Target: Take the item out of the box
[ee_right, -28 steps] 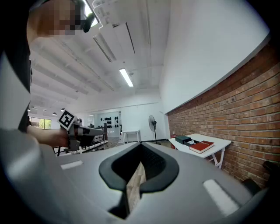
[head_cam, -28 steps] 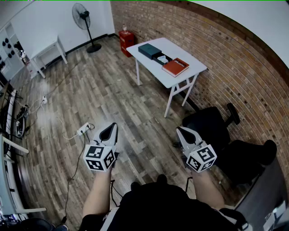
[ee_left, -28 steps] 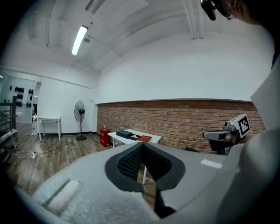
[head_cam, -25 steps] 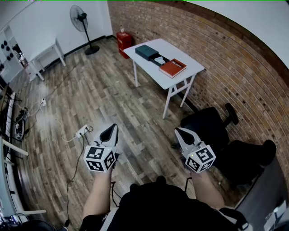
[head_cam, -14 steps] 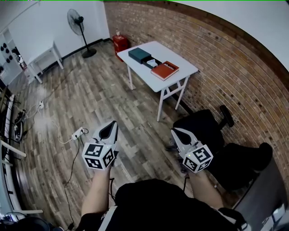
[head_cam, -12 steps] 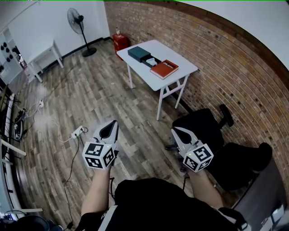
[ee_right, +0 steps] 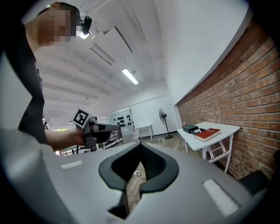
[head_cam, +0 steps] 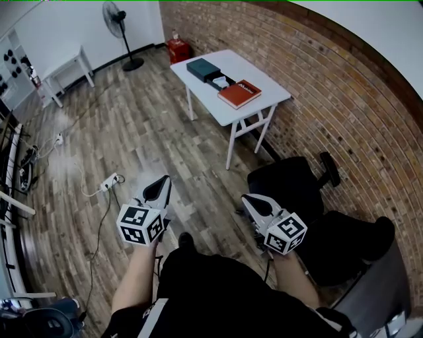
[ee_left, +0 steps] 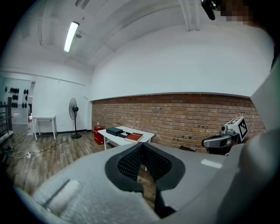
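Note:
A white folding table stands against the brick wall, well ahead of me. On it lie a dark green box, a small white item beside it and a red box. My left gripper and right gripper hang in the air over the wood floor, far short of the table, both shut with nothing between the jaws. The table shows small in the left gripper view, with the dark box and red box, and again in the right gripper view with the red box.
A black office chair stands right of my path, beside a grey cabinet. A power strip with cables lies on the floor at left. A fan, a red canister and a small white table stand farther off.
The table and the chair have slid across the head view as the person walks. Both grippers stay shut and empty; the right one has drifted slightly left.

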Tool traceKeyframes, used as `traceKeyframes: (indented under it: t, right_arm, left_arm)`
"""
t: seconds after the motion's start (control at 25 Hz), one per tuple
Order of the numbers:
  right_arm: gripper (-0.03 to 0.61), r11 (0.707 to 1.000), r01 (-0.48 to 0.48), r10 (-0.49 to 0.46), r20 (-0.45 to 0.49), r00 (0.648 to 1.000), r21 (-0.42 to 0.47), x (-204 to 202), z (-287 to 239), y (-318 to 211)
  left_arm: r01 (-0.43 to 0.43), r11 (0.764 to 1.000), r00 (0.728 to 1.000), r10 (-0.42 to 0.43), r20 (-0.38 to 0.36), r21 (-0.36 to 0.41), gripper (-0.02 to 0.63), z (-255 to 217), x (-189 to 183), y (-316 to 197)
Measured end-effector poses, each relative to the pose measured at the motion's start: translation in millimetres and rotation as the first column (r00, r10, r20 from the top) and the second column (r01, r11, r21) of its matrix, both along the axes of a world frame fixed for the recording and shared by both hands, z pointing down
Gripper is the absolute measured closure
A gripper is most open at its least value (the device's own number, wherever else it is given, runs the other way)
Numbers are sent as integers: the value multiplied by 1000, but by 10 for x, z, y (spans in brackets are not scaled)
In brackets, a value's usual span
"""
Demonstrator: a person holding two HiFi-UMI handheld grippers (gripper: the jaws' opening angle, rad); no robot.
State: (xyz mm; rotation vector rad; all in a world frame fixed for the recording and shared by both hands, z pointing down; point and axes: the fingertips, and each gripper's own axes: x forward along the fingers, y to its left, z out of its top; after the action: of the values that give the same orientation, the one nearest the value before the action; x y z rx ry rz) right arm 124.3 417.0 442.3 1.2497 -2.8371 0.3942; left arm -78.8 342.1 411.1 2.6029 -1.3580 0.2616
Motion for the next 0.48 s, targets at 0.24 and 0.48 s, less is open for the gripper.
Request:
traceKeyframes:
  t: [0.24, 0.48]
  right_arm:
    - [581, 998, -29, 30, 3, 1000, -52, 73, 148, -222]
    - [581, 992, -100, 101, 5, 995, -83, 234, 230, -724]
  left_arm:
    - [-4, 1000, 1000, 4, -2, -3, 609, 49, -13, -304]
    - [-68, 998, 998, 69, -5, 14, 609, 35, 159, -847]
